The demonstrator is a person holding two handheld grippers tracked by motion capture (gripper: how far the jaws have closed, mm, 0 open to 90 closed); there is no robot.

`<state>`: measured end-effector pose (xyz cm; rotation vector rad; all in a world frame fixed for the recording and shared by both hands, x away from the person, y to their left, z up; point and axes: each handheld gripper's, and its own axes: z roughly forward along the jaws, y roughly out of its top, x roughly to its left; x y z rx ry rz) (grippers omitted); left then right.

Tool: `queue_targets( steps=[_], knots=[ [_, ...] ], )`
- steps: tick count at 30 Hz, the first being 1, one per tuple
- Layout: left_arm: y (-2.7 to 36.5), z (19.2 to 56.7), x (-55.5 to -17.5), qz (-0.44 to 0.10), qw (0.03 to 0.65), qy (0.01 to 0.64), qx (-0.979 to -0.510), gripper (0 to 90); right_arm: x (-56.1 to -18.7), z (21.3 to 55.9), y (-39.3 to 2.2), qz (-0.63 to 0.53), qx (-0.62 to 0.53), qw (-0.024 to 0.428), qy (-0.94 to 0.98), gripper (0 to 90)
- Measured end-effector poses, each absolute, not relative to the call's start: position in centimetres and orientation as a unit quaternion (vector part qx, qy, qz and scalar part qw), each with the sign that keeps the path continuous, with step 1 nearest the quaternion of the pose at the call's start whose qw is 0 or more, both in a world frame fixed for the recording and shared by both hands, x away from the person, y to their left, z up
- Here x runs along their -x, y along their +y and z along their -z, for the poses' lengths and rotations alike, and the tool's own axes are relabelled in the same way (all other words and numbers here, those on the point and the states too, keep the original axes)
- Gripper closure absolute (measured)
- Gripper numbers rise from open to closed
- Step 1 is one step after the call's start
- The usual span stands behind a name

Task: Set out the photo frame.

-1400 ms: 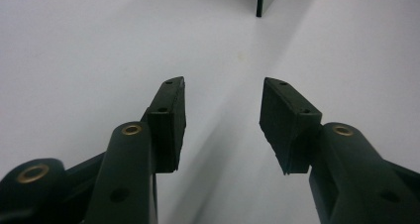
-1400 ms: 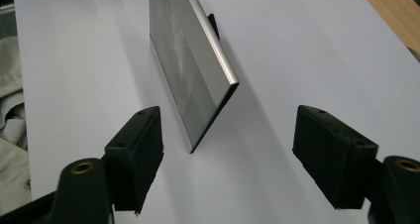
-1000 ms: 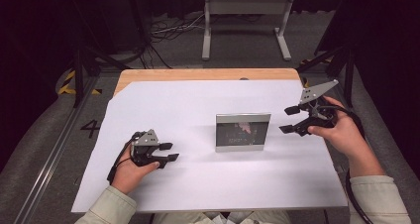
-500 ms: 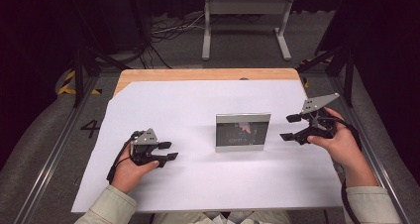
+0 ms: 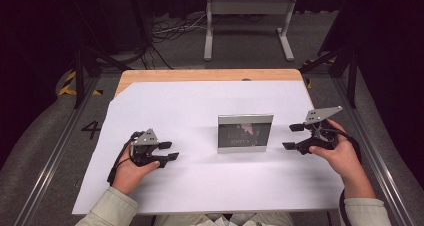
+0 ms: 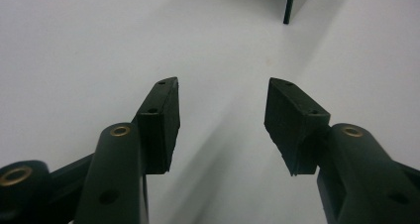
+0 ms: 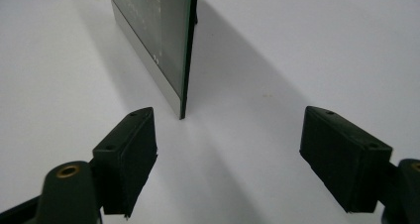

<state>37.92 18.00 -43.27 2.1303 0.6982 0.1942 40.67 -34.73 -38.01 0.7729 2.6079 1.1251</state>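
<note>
A small silver-edged picture frame with dark glass stands upright in the middle of the white sheet. My right gripper hovers just right of the frame, open, and points at its right edge. In the right gripper view the frame's edge stands just ahead of the open jaws, nearer the left one, with nothing between them. My left gripper rests low on the sheet to the frame's left. It is open, its jaws have just been opening a little, and nothing lies between them. The frame's corner shows far ahead.
The white sheet covers a wooden table, whose far edge shows bare. A metal stand and cables lie on the floor beyond. Floor rails run along both sides of the table.
My right gripper has sunk and drifted slightly toward the near edge, level with the frame's right side. The left hand has kept its place.
</note>
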Motion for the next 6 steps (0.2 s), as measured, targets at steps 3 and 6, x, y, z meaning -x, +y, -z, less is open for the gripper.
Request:
queue_targets(
  steps=[3,6],
  knots=[
    [18.16,43.23,-38.05,-0.084,0.434,0.281,-0.852,46.9,-40.57,38.4,-34.78,-0.374,-0.265,0.098,0.883,22.2],
    [18.19,43.21,-38.02,-0.086,0.436,0.285,-0.849,45.4,-40.42,38.58,-34.84,-0.382,-0.27,0.095,0.879,21.9]
  ],
)
